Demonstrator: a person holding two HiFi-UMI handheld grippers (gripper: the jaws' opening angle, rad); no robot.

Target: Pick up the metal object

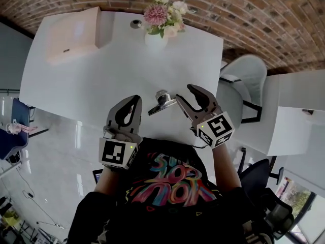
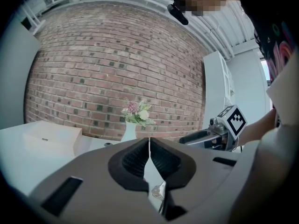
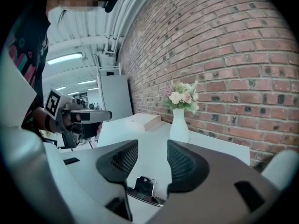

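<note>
The metal object (image 1: 162, 104), a shiny clip with a rounded end, lies on the white table (image 1: 101, 80) near its front edge. My right gripper (image 1: 186, 94) stands open just right of it. In the right gripper view the clip (image 3: 145, 189) sits low between the open jaws (image 3: 153, 157), and no pad touches it. My left gripper (image 1: 136, 99) is to the left of the clip. In the left gripper view its pads (image 2: 149, 146) meet with nothing between them, and a bit of the clip (image 2: 158, 191) shows below them.
A white vase of flowers (image 1: 156, 37) stands at the table's far edge, beside a small round object (image 1: 136, 23). A flat pale box (image 1: 73, 34) sits at the far left. A white chair (image 1: 244, 80) and a second table (image 1: 294, 116) are to the right.
</note>
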